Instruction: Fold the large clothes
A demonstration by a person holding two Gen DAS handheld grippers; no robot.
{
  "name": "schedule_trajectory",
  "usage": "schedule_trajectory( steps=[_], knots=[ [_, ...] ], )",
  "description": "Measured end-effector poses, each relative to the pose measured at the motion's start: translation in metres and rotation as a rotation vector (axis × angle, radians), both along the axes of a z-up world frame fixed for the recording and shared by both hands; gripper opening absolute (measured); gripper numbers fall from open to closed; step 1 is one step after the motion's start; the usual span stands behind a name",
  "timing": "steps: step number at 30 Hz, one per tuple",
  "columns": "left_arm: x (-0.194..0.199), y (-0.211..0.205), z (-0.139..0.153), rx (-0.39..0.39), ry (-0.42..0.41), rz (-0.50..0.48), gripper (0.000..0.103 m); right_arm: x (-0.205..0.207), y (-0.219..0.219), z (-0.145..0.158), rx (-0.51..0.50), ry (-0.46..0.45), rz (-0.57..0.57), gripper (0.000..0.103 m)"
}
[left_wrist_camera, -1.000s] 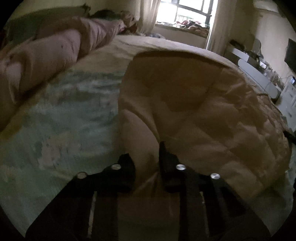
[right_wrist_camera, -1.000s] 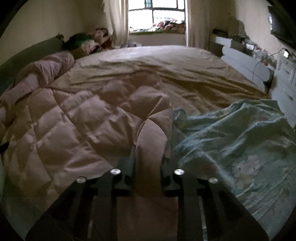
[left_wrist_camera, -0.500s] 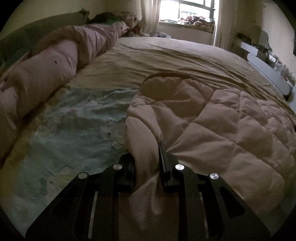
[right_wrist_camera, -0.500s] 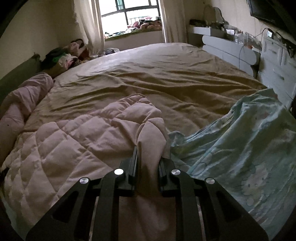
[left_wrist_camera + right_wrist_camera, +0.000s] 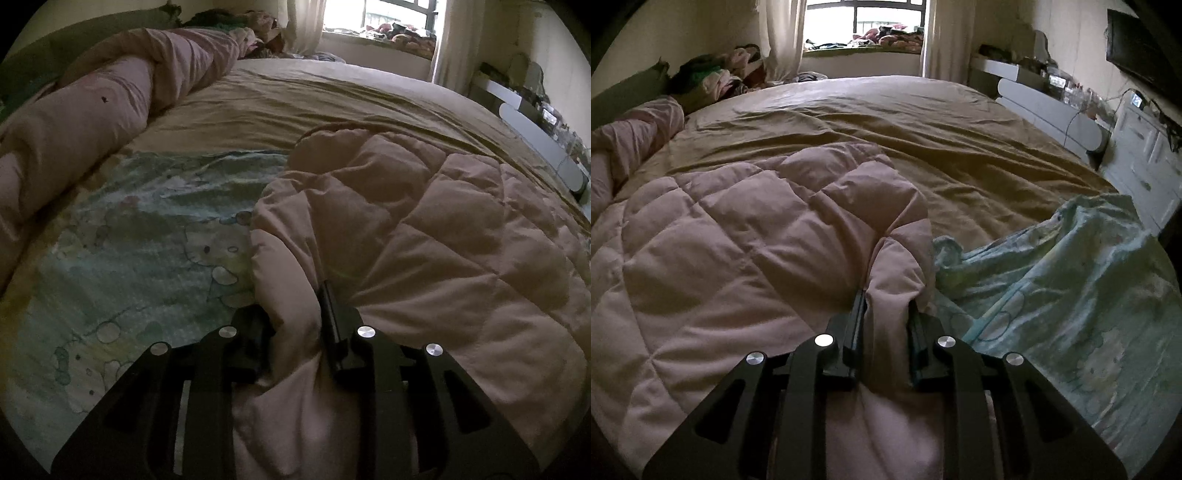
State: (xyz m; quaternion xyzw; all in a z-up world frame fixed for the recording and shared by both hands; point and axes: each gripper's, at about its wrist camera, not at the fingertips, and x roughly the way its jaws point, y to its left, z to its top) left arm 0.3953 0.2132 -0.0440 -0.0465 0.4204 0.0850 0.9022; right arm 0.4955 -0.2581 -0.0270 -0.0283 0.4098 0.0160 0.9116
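A pale pink quilted comforter [image 5: 424, 236] lies on the bed; it also shows in the right wrist view [image 5: 746, 243]. My left gripper [image 5: 295, 317] is shut on a bunched edge of the comforter, with the bulk spreading to its right. My right gripper [image 5: 884, 314] is shut on another bunched edge, with the bulk spreading to its left. The comforter's far edge is folded over and rests low on the bed. A light blue cartoon-print sheet [image 5: 140, 251] lies under and beside it, seen also in the right wrist view [image 5: 1071, 280].
A tan bedsheet [image 5: 923, 122] covers the far half of the bed. A rolled pink blanket [image 5: 92, 110] lies along the left side. Piled clothes [image 5: 716, 77] sit near the curtained window [image 5: 864, 22]. White furniture [image 5: 1052, 107] stands along the right wall.
The comforter hung raised in front of the left camera a second ago; it has come down and now lies spread on the bed. Both grippers have kept their hold.
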Motion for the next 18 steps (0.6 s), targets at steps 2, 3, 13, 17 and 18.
schedule_trajectory(
  steps=[2,3,13,17,18],
  knots=[
    [-0.001,-0.001,0.002,-0.001,-0.001,0.003,0.019,0.0,0.0,-0.002,-0.009,0.008,0.001,0.022],
    [-0.002,-0.001,0.004,-0.001,-0.004,0.005,0.019,0.001,0.003,-0.002,-0.03,0.017,0.009,0.022],
    [-0.032,0.002,0.028,0.008,-0.05,0.023,0.069,-0.012,-0.004,0.066,0.09,-0.036,-0.03,0.057],
    [-0.047,-0.001,0.038,0.039,-0.067,0.006,0.07,-0.022,0.033,0.096,0.162,-0.08,0.107,0.057],
    [-0.053,-0.002,0.042,0.035,-0.078,0.003,0.071,-0.024,0.05,0.1,0.165,-0.079,0.163,0.056]
  ],
)
